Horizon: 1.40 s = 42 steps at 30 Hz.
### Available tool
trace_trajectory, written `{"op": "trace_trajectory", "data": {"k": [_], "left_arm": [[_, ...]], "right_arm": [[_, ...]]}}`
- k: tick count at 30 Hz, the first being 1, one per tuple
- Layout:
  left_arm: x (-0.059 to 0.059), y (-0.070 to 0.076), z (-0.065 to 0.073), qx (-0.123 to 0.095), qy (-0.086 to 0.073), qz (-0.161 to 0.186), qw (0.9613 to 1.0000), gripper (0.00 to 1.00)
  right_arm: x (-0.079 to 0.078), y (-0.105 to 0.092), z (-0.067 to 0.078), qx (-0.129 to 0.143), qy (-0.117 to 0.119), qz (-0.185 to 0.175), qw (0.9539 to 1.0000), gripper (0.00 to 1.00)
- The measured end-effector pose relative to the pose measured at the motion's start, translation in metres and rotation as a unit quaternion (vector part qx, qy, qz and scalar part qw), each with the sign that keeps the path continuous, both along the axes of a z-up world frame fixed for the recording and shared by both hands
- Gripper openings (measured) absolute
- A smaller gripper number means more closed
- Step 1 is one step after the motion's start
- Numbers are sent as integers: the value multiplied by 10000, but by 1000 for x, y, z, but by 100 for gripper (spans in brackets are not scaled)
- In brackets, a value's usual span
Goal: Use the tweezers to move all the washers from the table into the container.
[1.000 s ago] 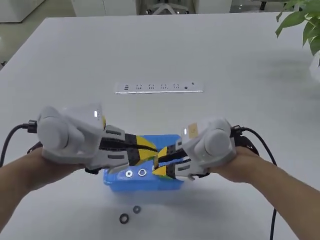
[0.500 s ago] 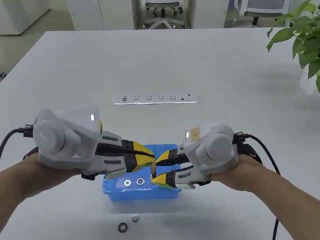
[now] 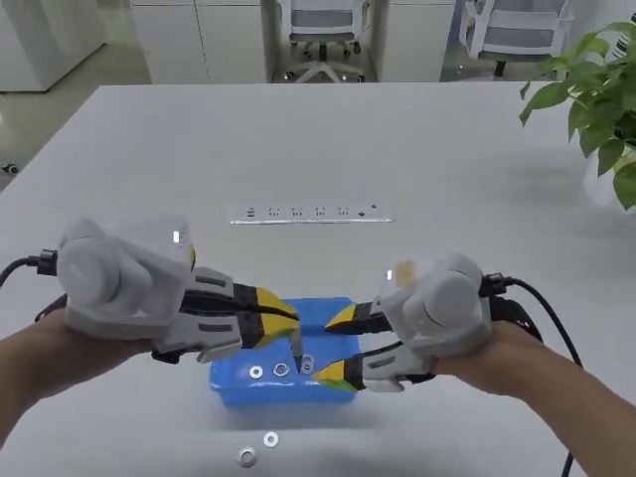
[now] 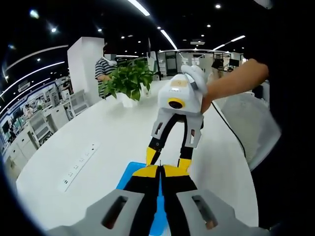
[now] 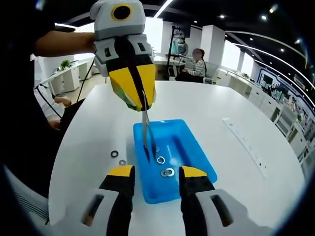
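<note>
Holding tweezers [image 5: 146,129] clamped in left gripper [image 3: 285,323] fingers, tips over blue container [image 3: 278,391]; right gripper [image 3: 338,346] fingers apart; two washers [image 3: 270,438] on table [image 3: 447,169] just outside.

1. The container [image 3: 283,393] is sitting on the table [image 3: 447,159], between the left gripper [image 3: 286,318] and the right gripper [image 3: 336,345].
2. Three washers [image 3: 281,371] are lying inside it.
3. The tweezers [image 3: 295,348] are hanging from the left gripper into the container.
4. Two other washers [image 3: 270,439] are lying on the table just before the container, nearer the person.
5. A power strip [image 3: 311,213] is lying behind the container, and a plant [image 3: 596,99] is standing far right.
</note>
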<state>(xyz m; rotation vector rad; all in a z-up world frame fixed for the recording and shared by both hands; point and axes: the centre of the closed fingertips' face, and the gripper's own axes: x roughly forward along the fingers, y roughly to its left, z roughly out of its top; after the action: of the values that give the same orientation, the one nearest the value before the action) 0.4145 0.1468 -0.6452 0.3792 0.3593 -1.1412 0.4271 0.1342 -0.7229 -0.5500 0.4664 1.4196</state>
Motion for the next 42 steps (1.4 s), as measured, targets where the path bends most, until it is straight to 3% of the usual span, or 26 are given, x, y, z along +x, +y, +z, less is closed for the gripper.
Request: {"op": "trace_trajectory", "data": {"k": [9, 22, 35, 42], "left_arm": [[-14, 7, 10, 60, -49, 59, 10000, 5], [-35, 16, 7, 98, 13, 130, 9999, 5], [-47, 17, -14, 116, 146, 197, 9996, 5], [-48, 17, -25, 127, 189, 233, 9995, 5]], "right_arm": [[-9, -12, 5, -59, 33, -258, 9996, 49], [-24, -23, 10, 111, 128, -590, 9981, 66], [-38, -35, 10, 310, 227, -860, 9956, 84], [-47, -40, 6, 388, 350, -972, 9939, 93]]}}
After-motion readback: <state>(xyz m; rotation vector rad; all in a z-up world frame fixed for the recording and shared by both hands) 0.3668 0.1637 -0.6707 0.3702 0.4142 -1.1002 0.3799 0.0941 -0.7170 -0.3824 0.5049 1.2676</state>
